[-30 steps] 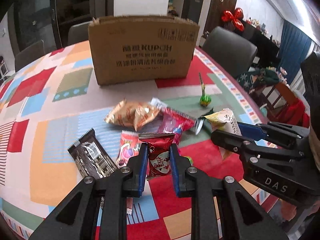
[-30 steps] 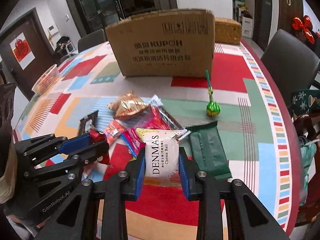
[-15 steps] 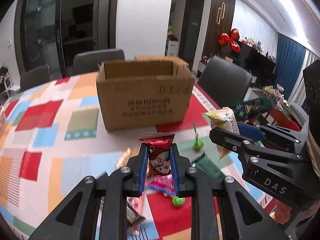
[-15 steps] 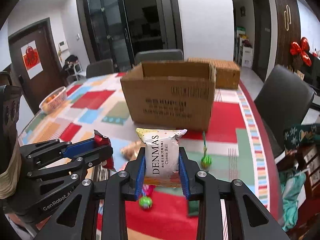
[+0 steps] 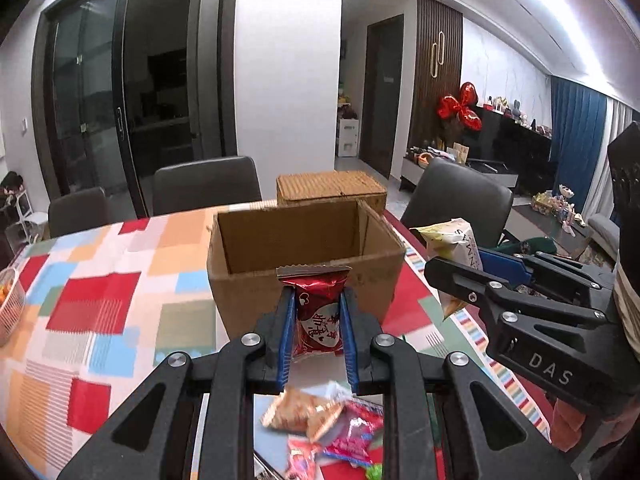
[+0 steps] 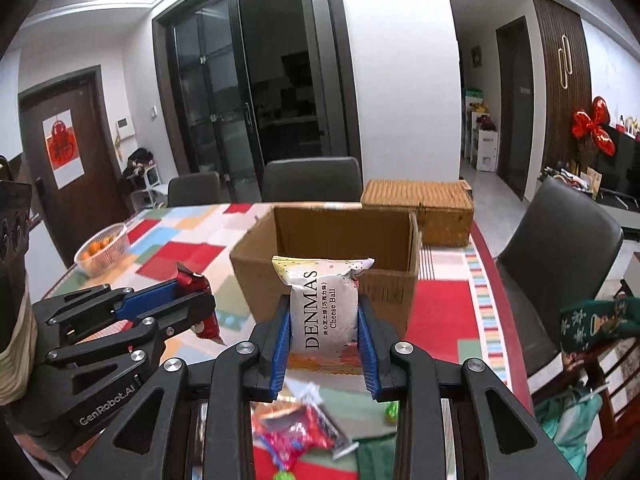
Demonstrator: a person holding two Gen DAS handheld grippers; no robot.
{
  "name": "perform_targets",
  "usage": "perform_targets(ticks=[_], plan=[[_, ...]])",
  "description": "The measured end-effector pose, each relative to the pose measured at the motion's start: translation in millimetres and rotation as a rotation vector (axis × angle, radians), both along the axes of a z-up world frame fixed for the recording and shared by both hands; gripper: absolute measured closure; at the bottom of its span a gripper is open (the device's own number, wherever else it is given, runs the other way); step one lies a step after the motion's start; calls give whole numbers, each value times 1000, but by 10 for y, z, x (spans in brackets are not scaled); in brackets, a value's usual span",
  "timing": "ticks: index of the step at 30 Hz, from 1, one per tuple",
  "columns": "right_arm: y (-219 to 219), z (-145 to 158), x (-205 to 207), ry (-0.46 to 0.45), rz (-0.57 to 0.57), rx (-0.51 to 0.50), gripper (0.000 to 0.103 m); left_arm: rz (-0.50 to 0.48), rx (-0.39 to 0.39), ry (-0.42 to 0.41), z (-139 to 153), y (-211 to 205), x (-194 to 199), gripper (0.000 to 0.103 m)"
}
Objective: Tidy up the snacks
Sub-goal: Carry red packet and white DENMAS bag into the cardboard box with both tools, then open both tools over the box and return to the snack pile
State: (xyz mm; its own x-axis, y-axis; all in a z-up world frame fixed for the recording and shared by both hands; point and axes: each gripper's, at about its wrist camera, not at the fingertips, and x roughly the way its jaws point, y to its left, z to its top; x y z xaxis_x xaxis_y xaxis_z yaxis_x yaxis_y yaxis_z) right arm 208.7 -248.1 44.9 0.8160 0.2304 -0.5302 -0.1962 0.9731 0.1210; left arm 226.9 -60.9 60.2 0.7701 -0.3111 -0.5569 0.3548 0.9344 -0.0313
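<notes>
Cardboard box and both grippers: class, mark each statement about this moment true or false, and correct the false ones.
1. The left gripper is shut on a red snack packet. True.
2. The right gripper is open and holds nothing. False: it is shut on the white DENMAS Cheese Ball packet.
3. The cardboard box is open at the top. True.
4. The red packet already lies inside the box. False: it is between the left gripper's fingers, in front of the box.
5. A basket of orange fruit stands on the table. True.
</notes>
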Motion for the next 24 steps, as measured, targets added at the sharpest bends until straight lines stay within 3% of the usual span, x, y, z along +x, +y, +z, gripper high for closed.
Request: perform_targets(ticks=[16,24], plan=[[47,238,857,13,23,-28,71,6,26,58,149,-76,977,81],[33,212,1341,80,15,-52,71,20,45,113,102,-126,1423,79]])
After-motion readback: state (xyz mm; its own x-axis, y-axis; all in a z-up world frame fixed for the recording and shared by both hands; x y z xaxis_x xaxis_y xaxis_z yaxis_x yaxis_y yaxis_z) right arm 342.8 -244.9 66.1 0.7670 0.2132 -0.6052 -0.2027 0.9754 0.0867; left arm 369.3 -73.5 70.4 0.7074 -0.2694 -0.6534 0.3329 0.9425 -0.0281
